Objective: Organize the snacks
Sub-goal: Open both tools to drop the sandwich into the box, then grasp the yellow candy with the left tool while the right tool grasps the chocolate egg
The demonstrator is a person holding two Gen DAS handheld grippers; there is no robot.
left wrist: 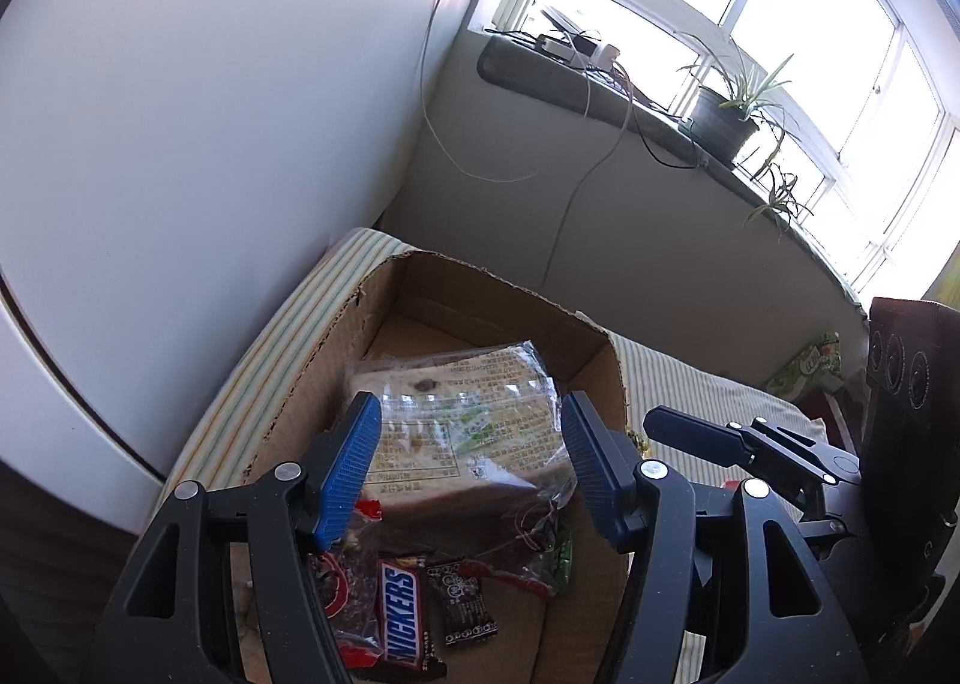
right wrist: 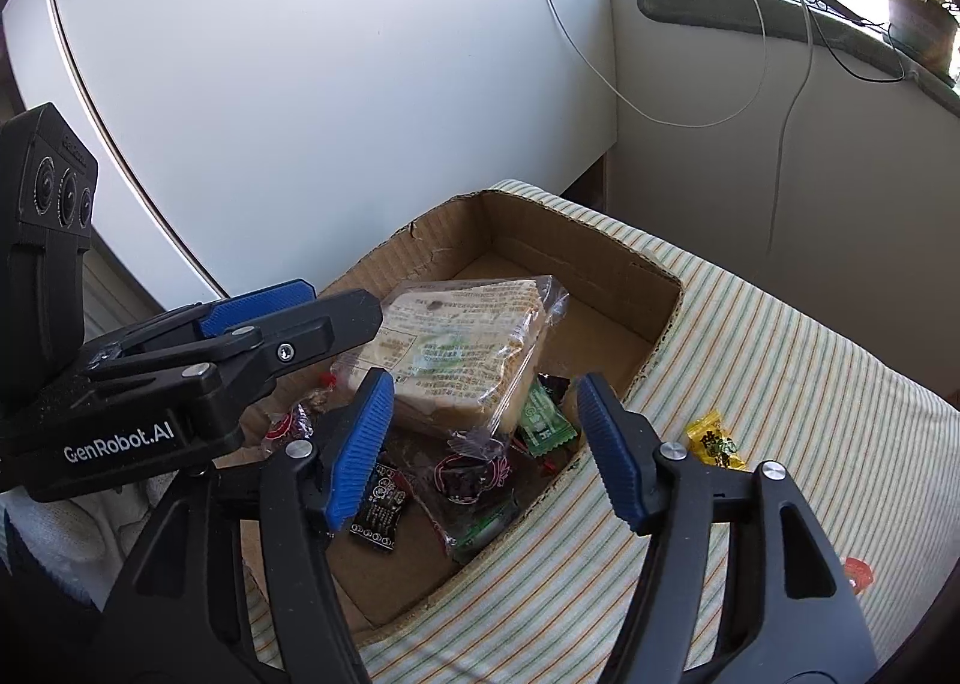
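An open cardboard box (left wrist: 420, 288) (right wrist: 600, 258) stands on a striped cloth. Inside lie a clear-wrapped bread pack (left wrist: 462, 420) (right wrist: 462, 336), a Snickers bar (left wrist: 399, 612), a black candy (left wrist: 468, 603) (right wrist: 381, 513), a green candy (right wrist: 543, 420) and other small wrapped sweets. My left gripper (left wrist: 471, 465) is open and empty above the box, its pads either side of the bread pack; it also shows in the right wrist view (right wrist: 336, 306). My right gripper (right wrist: 483, 447) is open and empty over the box's near right side; one of its fingers (left wrist: 690, 435) shows in the left wrist view.
A yellow candy (right wrist: 714, 441) and a red candy (right wrist: 855, 573) lie on the striped cloth (right wrist: 780, 360) right of the box. A green snack bag (left wrist: 810, 363) lies further right. White wall panels stand behind; a sill with a potted plant (left wrist: 726, 120) and cables is far back.
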